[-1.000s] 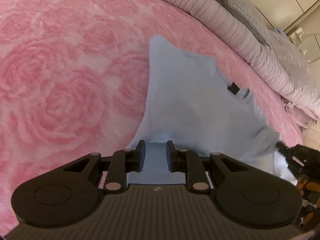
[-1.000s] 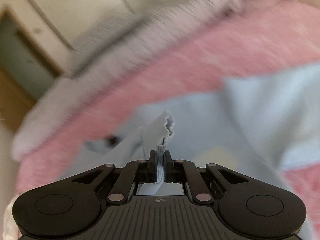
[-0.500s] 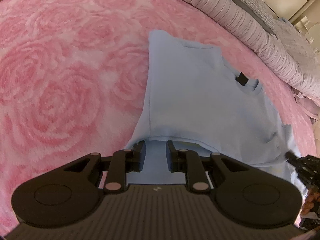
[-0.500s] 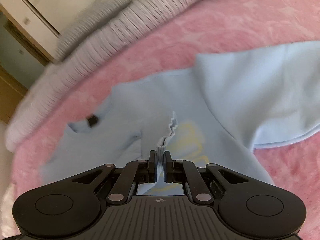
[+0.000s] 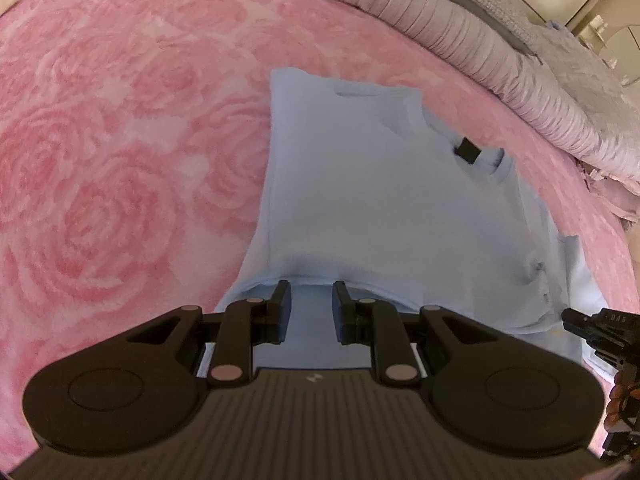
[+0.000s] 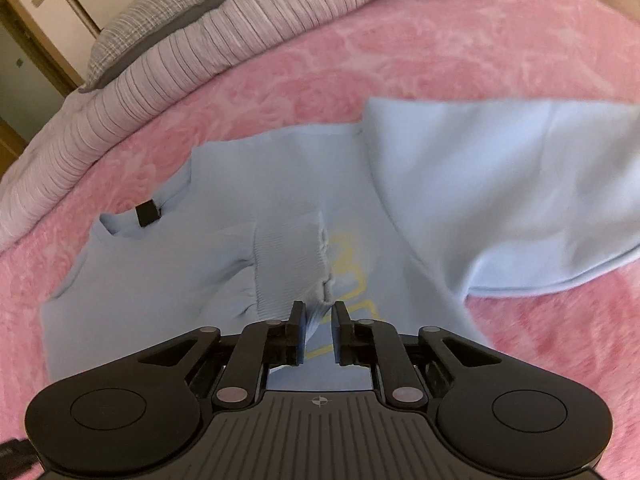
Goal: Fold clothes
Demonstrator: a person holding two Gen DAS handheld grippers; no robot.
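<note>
A striped grey duvet (image 5: pixel 460 36) and a pillow (image 6: pixel 160 28) are being seen bunched behind the light blue sweatshirt (image 5: pixel 380 208), which is lying on the pink rose blanket (image 5: pixel 120 160). The left gripper (image 5: pixel 311 304) is being held parted over the hem. The right gripper (image 6: pixel 318 316) is being held parted around the ribbed cuff (image 6: pixel 290 264); yellow print is being shown only there.

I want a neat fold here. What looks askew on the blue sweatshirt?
The ribbed cuff lies bunched on the blue sweatshirt, puckering the fabric beside it, between the right gripper jaws, which stand apart. The black neck tag sticks out.
</note>
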